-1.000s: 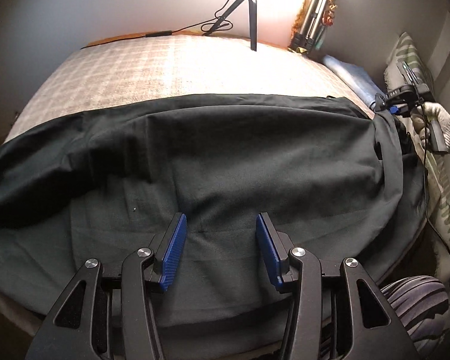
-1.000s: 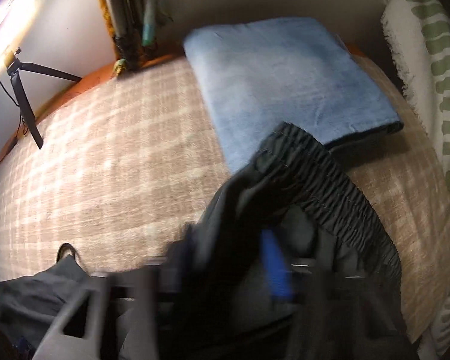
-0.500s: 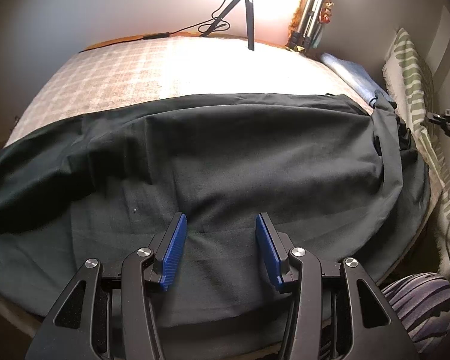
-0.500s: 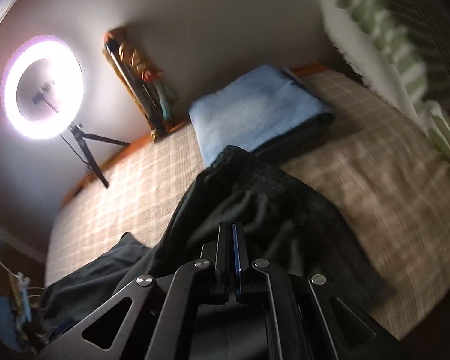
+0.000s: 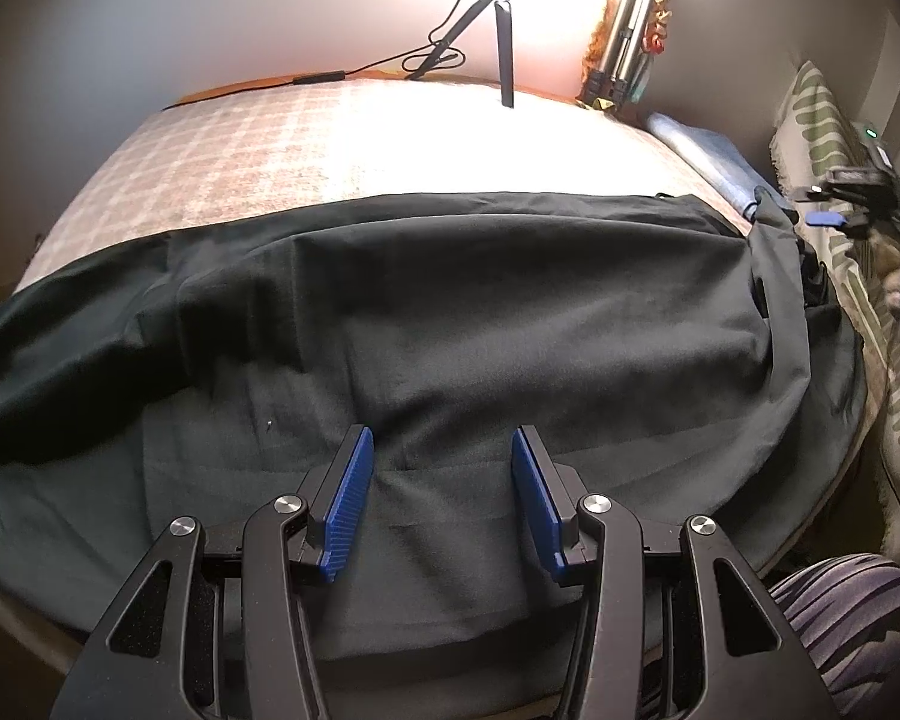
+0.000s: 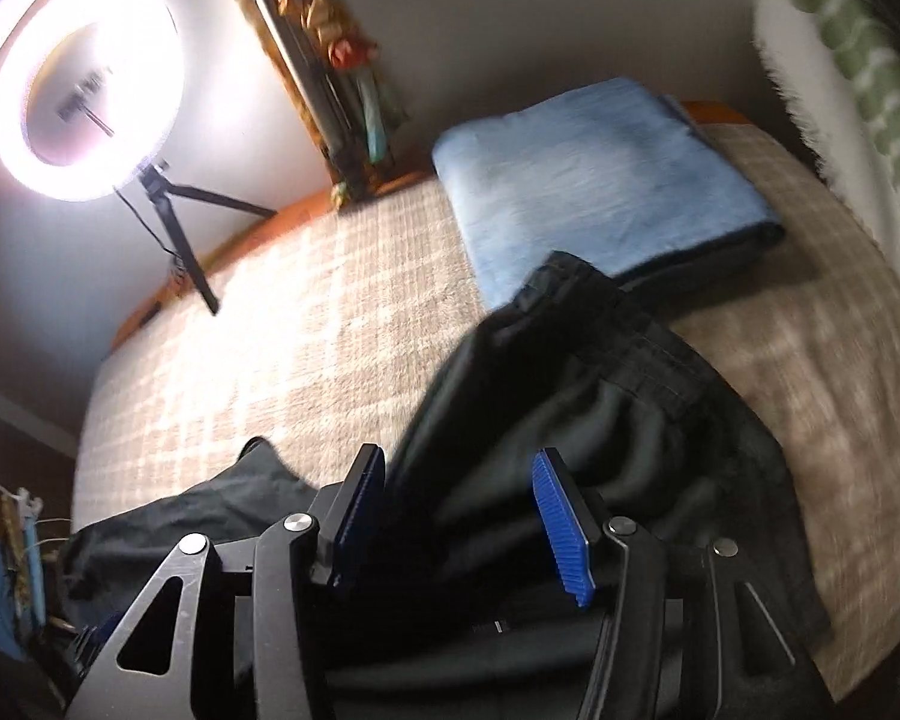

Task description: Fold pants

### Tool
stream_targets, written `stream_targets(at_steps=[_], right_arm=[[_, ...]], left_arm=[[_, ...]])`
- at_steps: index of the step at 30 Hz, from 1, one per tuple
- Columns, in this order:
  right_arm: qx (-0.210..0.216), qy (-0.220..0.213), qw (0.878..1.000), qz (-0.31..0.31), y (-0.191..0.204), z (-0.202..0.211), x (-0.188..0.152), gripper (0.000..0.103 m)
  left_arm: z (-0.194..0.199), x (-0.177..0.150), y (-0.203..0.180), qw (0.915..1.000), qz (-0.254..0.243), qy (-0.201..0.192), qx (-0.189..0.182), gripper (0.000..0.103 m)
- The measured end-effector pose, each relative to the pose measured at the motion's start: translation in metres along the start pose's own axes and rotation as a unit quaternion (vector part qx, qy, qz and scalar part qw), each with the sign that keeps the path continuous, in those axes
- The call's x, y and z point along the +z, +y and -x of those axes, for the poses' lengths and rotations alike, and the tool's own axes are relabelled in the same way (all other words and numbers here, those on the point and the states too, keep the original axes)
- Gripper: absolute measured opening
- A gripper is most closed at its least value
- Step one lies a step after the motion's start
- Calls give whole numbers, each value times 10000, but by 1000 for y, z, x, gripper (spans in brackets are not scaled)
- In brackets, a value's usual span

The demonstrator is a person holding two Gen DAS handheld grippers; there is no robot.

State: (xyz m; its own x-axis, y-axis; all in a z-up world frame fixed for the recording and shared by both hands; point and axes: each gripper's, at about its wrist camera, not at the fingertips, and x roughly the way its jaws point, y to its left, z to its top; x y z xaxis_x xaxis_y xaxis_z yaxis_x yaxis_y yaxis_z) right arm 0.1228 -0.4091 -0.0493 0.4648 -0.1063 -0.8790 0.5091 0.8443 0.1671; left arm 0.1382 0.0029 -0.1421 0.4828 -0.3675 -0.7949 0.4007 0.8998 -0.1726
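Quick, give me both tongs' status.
Left tongs: open, empty, over the pants.
Right tongs: opening, pads off the pants, holding nothing.

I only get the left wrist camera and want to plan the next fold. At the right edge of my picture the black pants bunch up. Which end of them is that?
Observer: The waist. The right wrist view shows the gathered elastic waistband of the black pants, with its corner reaching the near edge of a folded blue towel.
Operator: Is the right gripper holding it?
Observer: No. The right gripper has its jaws opening. Waist cloth shows between the blue pads, but they do not press on it.
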Motion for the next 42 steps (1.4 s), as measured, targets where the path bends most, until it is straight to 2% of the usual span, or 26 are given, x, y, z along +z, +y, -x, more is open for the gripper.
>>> stream_targets(at_steps=[7, 9, 10, 11, 15, 18, 22, 24, 26, 28, 31, 33, 34, 35, 37, 39, 42], right_arm=[[-680, 540, 9962, -29, 11, -55, 26, 53], [-742, 600, 9954, -58, 7, -64, 28, 30], [-735, 631, 9953, -90, 4, -68, 27, 12], [-681, 626, 9956, -130, 0, -69, 26, 0], [-510, 219, 9985, -44, -6, -40, 15, 0], [-167, -193, 9991, -343, -25, 4, -2, 0], [99, -891, 9942, -599, -57, 75, -49, 0], [241, -1087, 9903, -833, -73, 98, -78, 0], [262, -1228, 9857, -1126, -89, 107, -108, 0], [202, -1148, 9839, -1356, -105, 102, -137, 0], [281, -931, 9824, -1597, -121, 81, -170, 2], [484, -777, 9791, -1815, -135, 68, -184, 5], [451, -766, 9794, -1813, -143, 70, -190, 11], [410, -832, 9791, -1807, -148, 72, -192, 26], [337, -1155, 9764, -1793, -162, 85, -193, 36], [161, -1453, 9751, -1666, -176, 100, -187, 41], [60, -1345, 9803, -1443, -190, 99, -167, 64]], left_arm=[[1, -2, 1, 10000, -32, -61, -39, 48], [1, -3, 1, 10000, -44, -76, -45, 48], [1, -3, 1, 9999, -54, -79, -46, 48], [1, -3, 0, 9999, -71, -79, -44, 48], [1, -3, -2, 9999, -156, -59, -5, 48], [0, -2, -2, 9999, -153, -52, 0, 49], [0, -2, -2, 9998, -166, -51, 8, 48], [0, -1, -3, 9998, -196, -29, 44, 49], [-1, 0, -3, 9998, -204, 10, 60, 49], [-1, 1, -4, 9997, -241, 50, 85, 49], [-2, 1, -6, 9993, -327, 105, 151, 49], [-2, 1, -6, 9991, -343, 145, 180, 49], [-2, 1, -6, 9990, -355, 161, 200, 49], [-1, 1, -7, 9989, -372, 174, 229, 49], [-1, 0, -7, 9987, -396, 188, 276, 49], [0, -2, -7, 9986, -403, 189, 302, 49], [-1, -1, -7, 9985, -375, 196, 337, 49]])
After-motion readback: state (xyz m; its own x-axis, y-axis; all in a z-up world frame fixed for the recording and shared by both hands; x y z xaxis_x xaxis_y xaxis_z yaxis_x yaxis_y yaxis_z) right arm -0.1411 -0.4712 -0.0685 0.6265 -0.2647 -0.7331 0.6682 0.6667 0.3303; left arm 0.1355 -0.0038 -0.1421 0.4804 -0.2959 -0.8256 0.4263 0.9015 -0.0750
